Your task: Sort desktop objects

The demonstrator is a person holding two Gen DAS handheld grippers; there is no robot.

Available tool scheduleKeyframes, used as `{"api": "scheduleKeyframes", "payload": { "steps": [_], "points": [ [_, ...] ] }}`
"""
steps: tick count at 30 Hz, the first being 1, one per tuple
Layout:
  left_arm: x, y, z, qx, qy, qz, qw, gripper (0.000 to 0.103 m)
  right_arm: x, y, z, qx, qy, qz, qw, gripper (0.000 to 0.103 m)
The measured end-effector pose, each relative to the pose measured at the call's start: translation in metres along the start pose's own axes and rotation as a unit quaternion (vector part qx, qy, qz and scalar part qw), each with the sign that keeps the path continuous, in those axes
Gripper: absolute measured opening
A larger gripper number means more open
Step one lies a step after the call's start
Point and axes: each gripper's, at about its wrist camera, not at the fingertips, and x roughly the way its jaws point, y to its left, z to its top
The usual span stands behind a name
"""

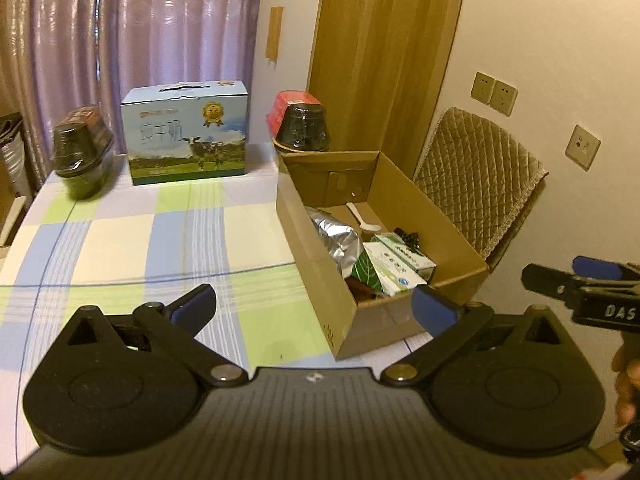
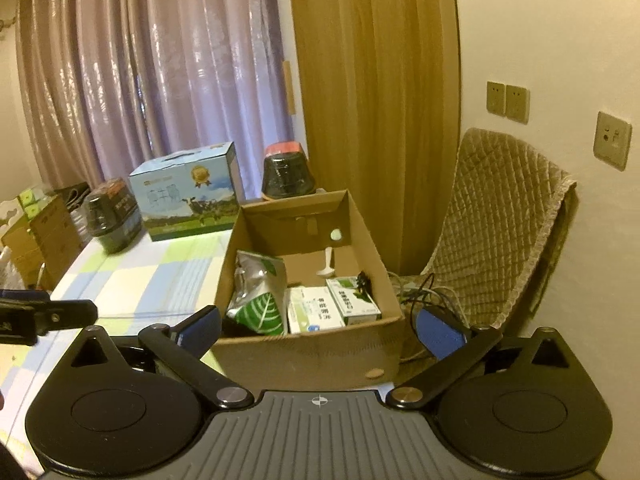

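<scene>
Two black grippers with blue pads, left (image 1: 314, 306) and right (image 2: 318, 330), hover spread wide and empty before an open brown cardboard box (image 2: 308, 354) at the checked table's (image 1: 120, 240) right edge, already holding a foil pouch (image 2: 256, 284) and cartons (image 2: 316, 310), suggesting sorting is nearly finished.

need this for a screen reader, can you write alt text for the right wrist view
The right gripper, open and empty, points at an open cardboard box on a checked tablecloth. The box holds a foil bag, two small cartons and a white spoon. A blue milk box stands behind.
</scene>
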Motion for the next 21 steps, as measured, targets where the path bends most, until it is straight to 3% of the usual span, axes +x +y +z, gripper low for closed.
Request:
{"api": "scheduleKeyframes", "payload": {
  "steps": [6,21],
  "points": [
    [-0.035,-0.014,-0.022,-0.017,-0.010,0.019,0.9996,0.102,-0.038,0.004,-0.009,-0.002,0.004,0.003,1.000,0.101],
    [-0.082,-0.036,-0.058,-0.022,-0.005,0.004,0.9997,0.102,-0.098,0.009,-0.044,0.007,0.018,-0.008,1.000,0.101]
  ]
}}
